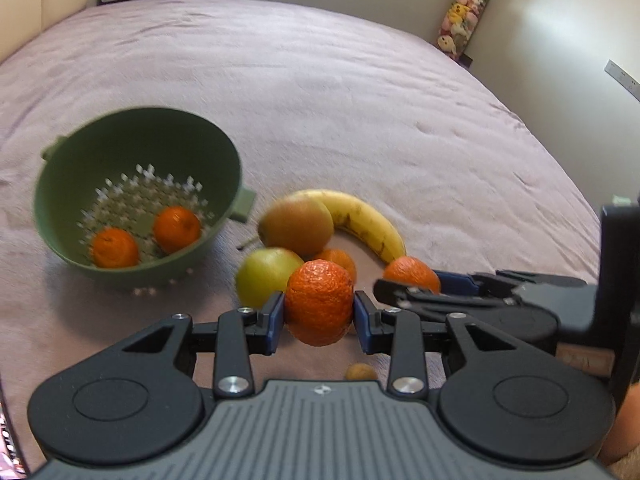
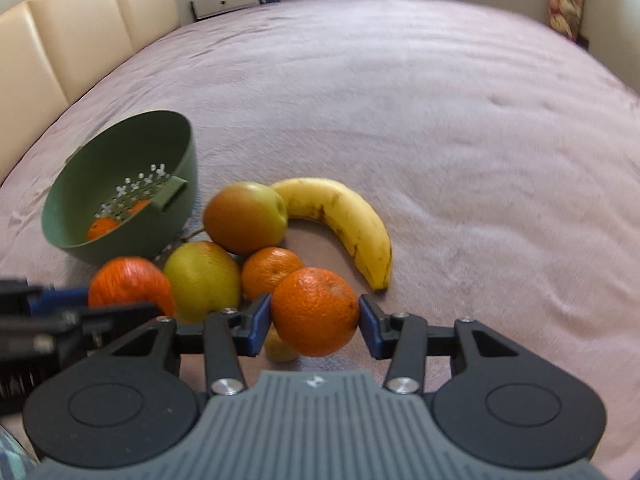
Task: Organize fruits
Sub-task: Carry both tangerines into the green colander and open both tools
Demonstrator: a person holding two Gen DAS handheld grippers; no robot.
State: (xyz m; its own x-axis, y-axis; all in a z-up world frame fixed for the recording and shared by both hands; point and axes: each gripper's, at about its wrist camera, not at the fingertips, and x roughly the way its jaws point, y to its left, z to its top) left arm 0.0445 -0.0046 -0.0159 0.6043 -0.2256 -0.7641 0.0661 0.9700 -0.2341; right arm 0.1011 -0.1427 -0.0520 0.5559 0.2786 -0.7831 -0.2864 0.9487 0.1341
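The round plastic colander (image 1: 132,152) is sage green, its floor pierced with a pattern of pale star-shaped holes. The two small mandarins (image 1: 115,247) inside it are deep orange. The curved banana (image 1: 360,220) is yellow with brown freckles and dark tips. One apple (image 2: 245,218) shades from russet red to yellow-green; another (image 2: 202,280) is mostly yellow-green. The soft bed cover (image 1: 320,100) is dusty mauve. The padded headboard (image 2: 80,32) is cream.

two oranges (image 1: 144,236) in colander (image 1: 80,152) — banana (image 1: 360,220) right, behind apples (image 1: 296,228).
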